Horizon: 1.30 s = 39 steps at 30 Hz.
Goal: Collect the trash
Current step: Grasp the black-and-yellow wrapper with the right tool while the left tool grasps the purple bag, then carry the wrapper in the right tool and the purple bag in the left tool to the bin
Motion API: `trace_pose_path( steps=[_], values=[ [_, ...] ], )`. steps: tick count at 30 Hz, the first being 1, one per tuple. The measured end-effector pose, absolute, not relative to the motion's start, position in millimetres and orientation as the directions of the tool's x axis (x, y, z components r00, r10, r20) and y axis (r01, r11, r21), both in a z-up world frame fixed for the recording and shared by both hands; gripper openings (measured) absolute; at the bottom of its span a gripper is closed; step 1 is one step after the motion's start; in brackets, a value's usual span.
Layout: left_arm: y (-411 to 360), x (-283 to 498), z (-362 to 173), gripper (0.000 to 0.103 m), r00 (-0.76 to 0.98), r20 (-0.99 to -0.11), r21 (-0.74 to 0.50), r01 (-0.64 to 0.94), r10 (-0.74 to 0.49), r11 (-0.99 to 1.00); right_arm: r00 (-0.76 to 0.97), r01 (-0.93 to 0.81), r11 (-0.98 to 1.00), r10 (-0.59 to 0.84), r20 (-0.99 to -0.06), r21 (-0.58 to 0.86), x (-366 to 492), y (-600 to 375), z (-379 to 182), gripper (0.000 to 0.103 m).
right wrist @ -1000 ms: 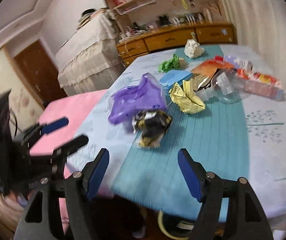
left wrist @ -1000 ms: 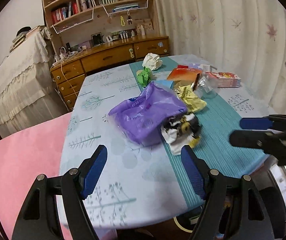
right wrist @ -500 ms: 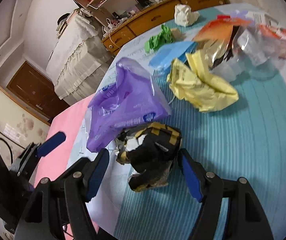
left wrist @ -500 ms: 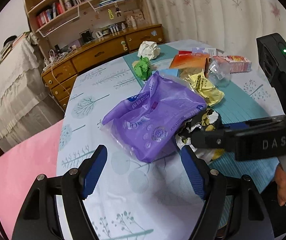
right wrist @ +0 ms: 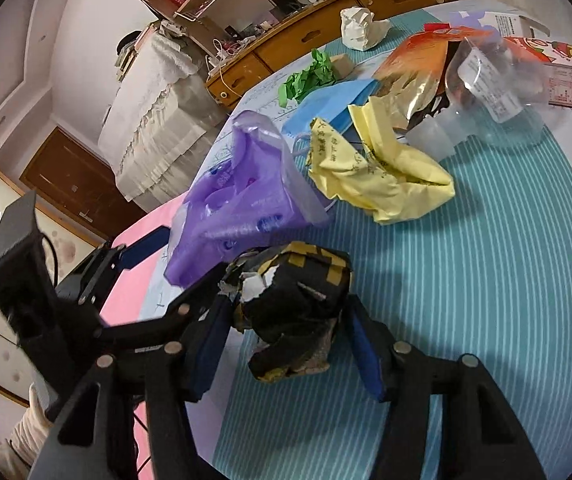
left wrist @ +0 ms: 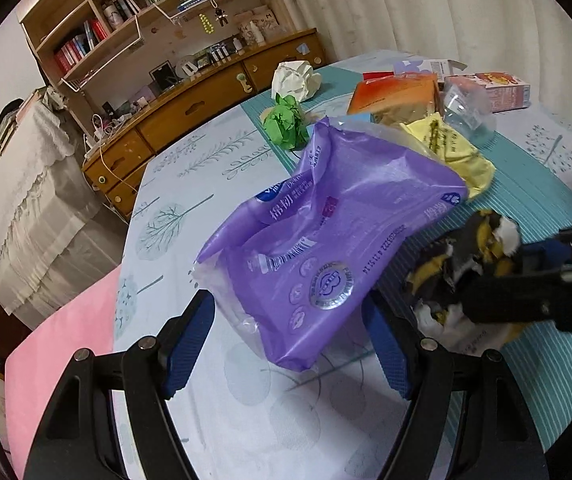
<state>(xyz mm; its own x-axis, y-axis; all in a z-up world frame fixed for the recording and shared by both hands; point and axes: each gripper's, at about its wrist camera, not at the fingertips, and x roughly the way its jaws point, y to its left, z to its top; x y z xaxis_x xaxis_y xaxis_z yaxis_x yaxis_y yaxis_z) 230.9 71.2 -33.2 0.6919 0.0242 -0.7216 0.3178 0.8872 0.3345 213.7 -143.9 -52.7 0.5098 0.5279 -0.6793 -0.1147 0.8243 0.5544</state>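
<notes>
Near the tabletop (left wrist: 214, 412) front edge, the black-yellow wrapper (right wrist: 298, 304) lies directly between the spread right tongs (right wrist: 286, 340); the purple bag (left wrist: 326, 248) lies ahead between the spread left tongs (left wrist: 290, 344).

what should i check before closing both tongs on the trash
1. Right tongs straddle the black and yellow wrapper: ok, a finger on each side.
2. Right tongs closed on it: not ok, gaps show at both pads.
3. Left tongs around the purple bag: ok, its lower end lies between the open fingers.
4. Left pads touching the bag: cannot tell.
5. The two tongs clear of each other: cannot tell, they sit very close beside the bag.
6. Yellow paper out of either grasp: ok, it lies farther back on the table.
</notes>
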Motion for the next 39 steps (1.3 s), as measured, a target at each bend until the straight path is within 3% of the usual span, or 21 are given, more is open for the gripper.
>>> trace_pose_path(
  steps=[3,6,7,18,32,39],
  values=[
    [70.5,236.0,-32.2,0.035,0.684,-0.729,0.328,0.318,0.025,0.89,0.516,-0.127,0.827,0.527,-0.675,0.548,211.7,-143.6,-52.3,0.057],
    [72.3,239.2,-29.5,0.022,0.67,-0.743,0.292,0.31,0.01,0.905,0.52,-0.139,0.829,0.526,-0.673,0.541,210.5,-141.7,-52.8,0.056],
    [72.7,238.7,-29.4,0.014,0.667,-0.745,0.283,0.306,0.008,0.909,0.521,-0.142,0.831,0.525,-0.673,0.539,209.4,-141.6,-52.4,0.056],
    [89.7,197.4,-2.3,0.012,0.661,-0.75,0.149,0.206,-0.026,0.967,0.58,-0.181,0.847,0.502,-0.641,0.5,175.4,-145.6,-24.1,0.054],
    [107.9,78.9,22.4,0.012,0.663,-0.735,-0.022,0.186,-0.141,0.982,0.646,-0.282,0.886,0.459,-0.609,0.368,72.2,-139.9,21.6,0.054],
    [107.0,16.6,5.6,0.012,0.634,-0.743,-0.101,0.211,-0.215,0.972,0.618,-0.339,0.899,0.434,-0.656,0.276,15.4,-136.0,14.4,0.054]
  ],
)
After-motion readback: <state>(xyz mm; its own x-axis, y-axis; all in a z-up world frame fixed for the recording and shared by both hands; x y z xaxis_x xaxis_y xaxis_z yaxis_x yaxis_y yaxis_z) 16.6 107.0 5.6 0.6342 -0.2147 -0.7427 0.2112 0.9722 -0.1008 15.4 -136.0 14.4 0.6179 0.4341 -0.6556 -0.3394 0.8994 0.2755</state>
